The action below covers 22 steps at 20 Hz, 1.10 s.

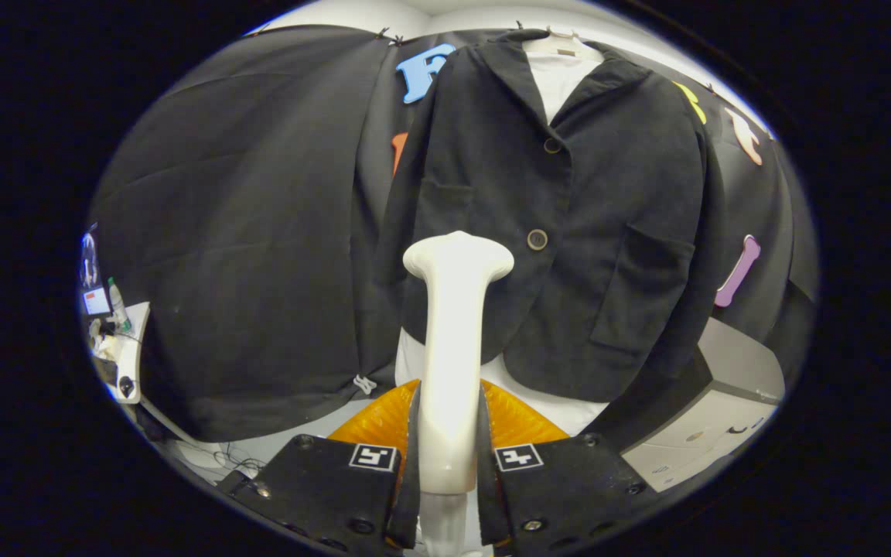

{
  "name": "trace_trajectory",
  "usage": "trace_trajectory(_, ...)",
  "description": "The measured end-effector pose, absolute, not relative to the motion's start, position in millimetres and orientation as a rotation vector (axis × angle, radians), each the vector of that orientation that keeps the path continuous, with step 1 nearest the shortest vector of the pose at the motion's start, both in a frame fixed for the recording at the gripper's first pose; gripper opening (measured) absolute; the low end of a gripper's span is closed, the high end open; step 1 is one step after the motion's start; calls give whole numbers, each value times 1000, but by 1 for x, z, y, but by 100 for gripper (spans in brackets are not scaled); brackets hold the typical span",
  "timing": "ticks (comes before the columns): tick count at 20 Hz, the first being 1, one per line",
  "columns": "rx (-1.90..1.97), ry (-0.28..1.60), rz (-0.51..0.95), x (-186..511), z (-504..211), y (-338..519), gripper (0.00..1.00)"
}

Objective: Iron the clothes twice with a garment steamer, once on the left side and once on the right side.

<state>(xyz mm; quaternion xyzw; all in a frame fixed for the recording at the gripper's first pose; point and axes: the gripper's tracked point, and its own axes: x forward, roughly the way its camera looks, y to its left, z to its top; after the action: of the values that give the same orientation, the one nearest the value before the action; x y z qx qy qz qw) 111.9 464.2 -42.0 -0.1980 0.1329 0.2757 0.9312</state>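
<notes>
Both fingers (417, 449) sit at the bottom centre of the frame, closed onto the handle of the garment steamer (453, 340), one pressing on each side of it, so the gripper (449, 452) has a firm hold with only the handle's width between its fingers. Each finger mount carries a small square marker facing the camera. The steamer is cream-white and stands upright from between the fingers, rising through the middle of the frame to a wider, flattened head that ends just in front of the lower part of the jacket. Just behind the fingers, low in the frame, an orange ribbed object (384, 422) shows on both sides of the handle; what it is cannot be told.

Beyond the steamer head, a black jacket (569, 232) hangs on a hanger (561, 35) at the upper centre of the frame, worn over a white shirt (561, 81) that shows at the open collar and again below the hem. Two dark buttons run down its front, the lower one just right of the steamer head, and a patch pocket lies on the right-hand side. At the lower right a grey and white box (712, 410) stands beside the jacket's hem. At the far left edge a white worktop (130, 352) holds a bottle (116, 305) and a small screen. Black cloth (244, 232) forms the wall behind everything.
</notes>
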Motion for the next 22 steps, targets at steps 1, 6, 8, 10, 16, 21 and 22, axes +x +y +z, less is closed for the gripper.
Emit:
trace_trajectory(1, -405, 286, 564, 109, -47, 458, 33)
trace_trajectory(6, -403, 318, 567, 106, -61, 451, 33)
trace_trajectory(8, -394, 313, 565, 105, -56, 450, 33)
trace_trajectory(10, -382, 304, 560, 105, -49, 445, 33)
trace_trajectory(16, -325, 267, 533, 98, -21, 413, 33)
trace_trajectory(21, -251, 236, 488, 95, 8, 370, 33)
trace_trajectory(22, -238, 229, 474, 95, 13, 359, 33)
